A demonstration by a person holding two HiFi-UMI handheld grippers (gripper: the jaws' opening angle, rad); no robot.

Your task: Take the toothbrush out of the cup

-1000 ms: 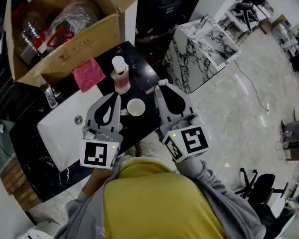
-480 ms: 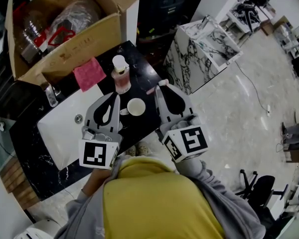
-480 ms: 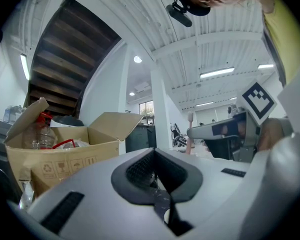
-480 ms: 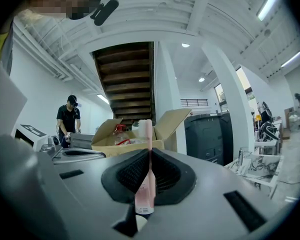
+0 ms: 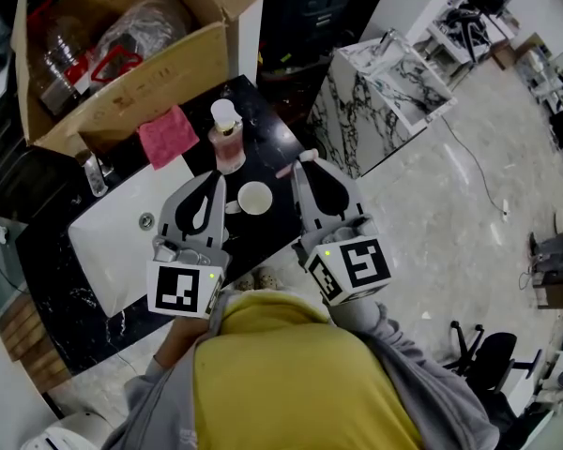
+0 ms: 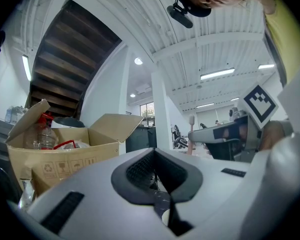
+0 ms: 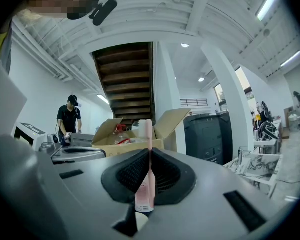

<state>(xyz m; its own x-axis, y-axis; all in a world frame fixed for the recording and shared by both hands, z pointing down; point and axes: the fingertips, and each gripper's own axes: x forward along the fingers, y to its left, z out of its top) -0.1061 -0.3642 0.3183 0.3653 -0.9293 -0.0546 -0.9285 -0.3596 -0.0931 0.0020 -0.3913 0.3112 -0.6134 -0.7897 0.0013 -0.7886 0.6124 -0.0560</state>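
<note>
On the black counter (image 5: 272,134) stands a white cup (image 5: 254,198), seen from above. My right gripper (image 5: 303,160) is just right of the cup and shut on a thin pink toothbrush (image 5: 283,170). In the right gripper view the toothbrush (image 7: 149,139) stands upright, pinched between the jaws of the right gripper (image 7: 149,156). My left gripper (image 5: 220,182) is just left of the cup with its jaws together. The left gripper view shows the left gripper (image 6: 155,154) shut, with nothing seen held.
A pink bottle with a white cap (image 5: 227,139) stands just behind the cup. A pink cloth (image 5: 166,137) lies at the counter's back. The white sink (image 5: 122,242) and its tap (image 5: 92,174) are at the left. An open cardboard box (image 5: 122,54) is behind.
</note>
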